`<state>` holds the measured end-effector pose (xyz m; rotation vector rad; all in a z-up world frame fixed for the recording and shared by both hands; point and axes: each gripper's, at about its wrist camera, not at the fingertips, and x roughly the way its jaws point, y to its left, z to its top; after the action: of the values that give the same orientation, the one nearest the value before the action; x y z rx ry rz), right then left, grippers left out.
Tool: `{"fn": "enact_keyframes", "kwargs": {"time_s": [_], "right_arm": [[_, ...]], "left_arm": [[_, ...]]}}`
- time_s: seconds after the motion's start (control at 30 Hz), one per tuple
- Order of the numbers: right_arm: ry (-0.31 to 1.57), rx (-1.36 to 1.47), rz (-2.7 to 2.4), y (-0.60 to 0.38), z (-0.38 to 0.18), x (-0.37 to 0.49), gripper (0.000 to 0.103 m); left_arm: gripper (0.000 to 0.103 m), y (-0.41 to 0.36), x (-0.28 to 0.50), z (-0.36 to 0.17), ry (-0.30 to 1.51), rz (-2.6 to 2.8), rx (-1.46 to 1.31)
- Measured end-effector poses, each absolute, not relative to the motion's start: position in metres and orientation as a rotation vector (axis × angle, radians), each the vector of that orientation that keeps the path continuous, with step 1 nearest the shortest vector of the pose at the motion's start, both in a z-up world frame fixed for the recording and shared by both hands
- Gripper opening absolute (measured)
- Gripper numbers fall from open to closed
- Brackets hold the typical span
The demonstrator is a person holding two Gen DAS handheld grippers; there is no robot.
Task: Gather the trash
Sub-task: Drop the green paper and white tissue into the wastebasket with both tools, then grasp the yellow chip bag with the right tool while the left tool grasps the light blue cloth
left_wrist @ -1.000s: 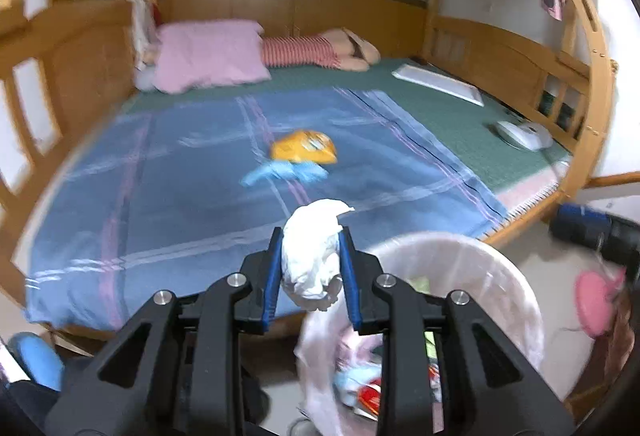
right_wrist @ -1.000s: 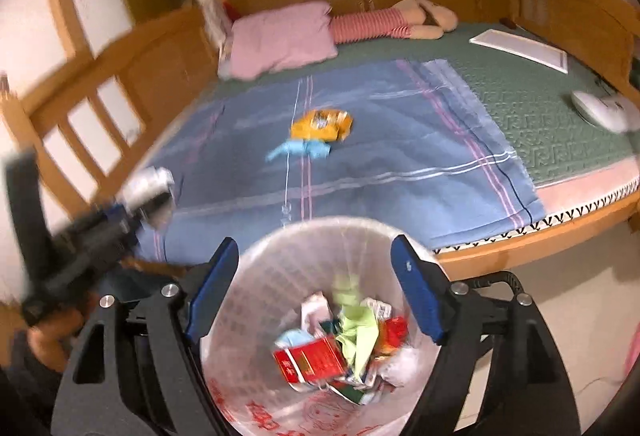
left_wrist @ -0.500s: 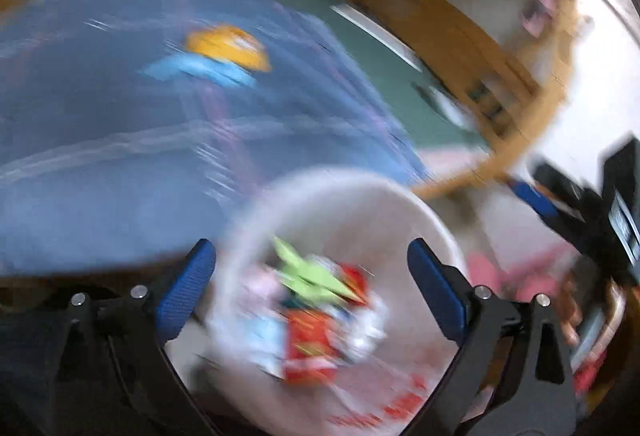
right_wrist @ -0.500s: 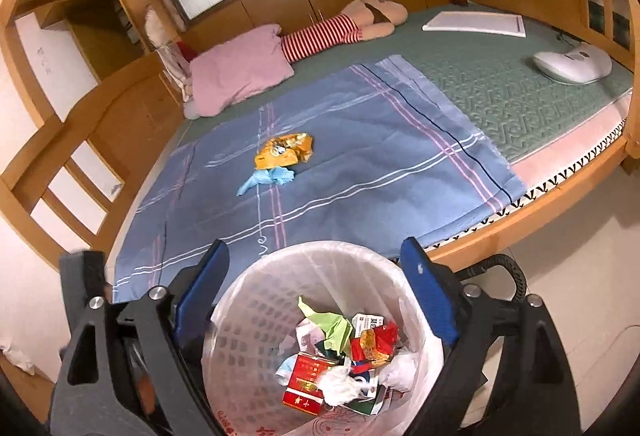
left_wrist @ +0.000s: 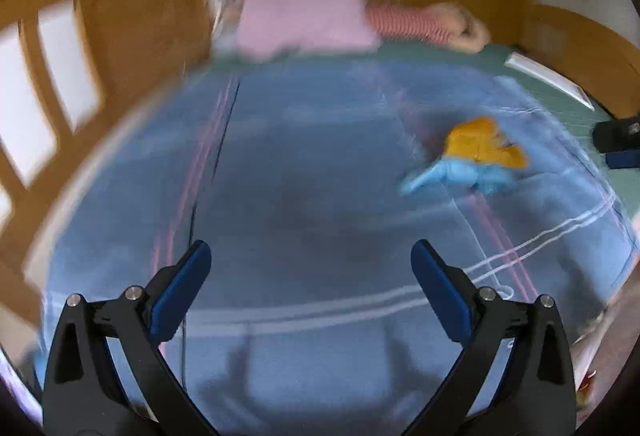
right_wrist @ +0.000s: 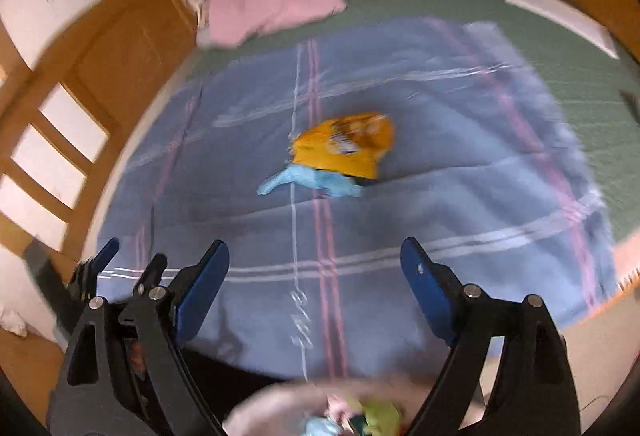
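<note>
A: A bed (right_wrist: 580,84) under a blue blanket (right_wrist: 440,196) is shown; an orange wrapper (right_wrist: 344,146) and blue scrap (right_wrist: 316,182) are seen mid-frame.

B: Both the left hand-held gripper (left_wrist: 310,286) and right hand-held gripper (right_wrist: 314,286) are spread, empty. Blanket could be pinched with the trash.

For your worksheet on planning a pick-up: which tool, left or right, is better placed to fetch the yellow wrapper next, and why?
Probably the right tool. It is open and empty, and the yellow wrapper lies almost straight ahead of it. For the left tool, also open and empty, the wrapper sits well off to the side.

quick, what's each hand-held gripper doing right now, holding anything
Left hand-held gripper: open, nothing between its fingers, over the blue blanket.
Right hand-held gripper: open, holding nothing.
</note>
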<state>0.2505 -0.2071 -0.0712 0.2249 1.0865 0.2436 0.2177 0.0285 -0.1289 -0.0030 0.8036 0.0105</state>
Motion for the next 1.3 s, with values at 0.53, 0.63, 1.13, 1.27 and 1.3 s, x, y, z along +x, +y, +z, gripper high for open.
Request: {"fn": "enact_keyframes", "kwargs": {"time_s": [0.53,0.63,1.13,1.27,1.3], "right_arm": [[1.353,0.115,0.208,-0.151,-0.181,0.352,0.023],[1.356,0.251,0.341,-0.145,-0.173,0.331,0.022],[1.224,0.32,0.369,-0.139,-0.129,0.317,0.085],[1.202,0.227,0.245,-0.13,-0.139,0.324,0.085],[1.213,0.22,0.243,-0.131,-0.141,0.327,0.085]], "left_arm": [[0.099,0.061,0.238,-0.164,1.001,0.079,-0.301],[0.099,0.073,0.233,-0.166,0.996,0.131,-0.356],[0.099,0.092,0.225,-0.168,0.991,0.207,-0.417],[0.099,0.092,0.226,-0.168,0.989,0.211,-0.409],[0.099,0.092,0.226,-0.168,0.989,0.211,-0.412]]}}
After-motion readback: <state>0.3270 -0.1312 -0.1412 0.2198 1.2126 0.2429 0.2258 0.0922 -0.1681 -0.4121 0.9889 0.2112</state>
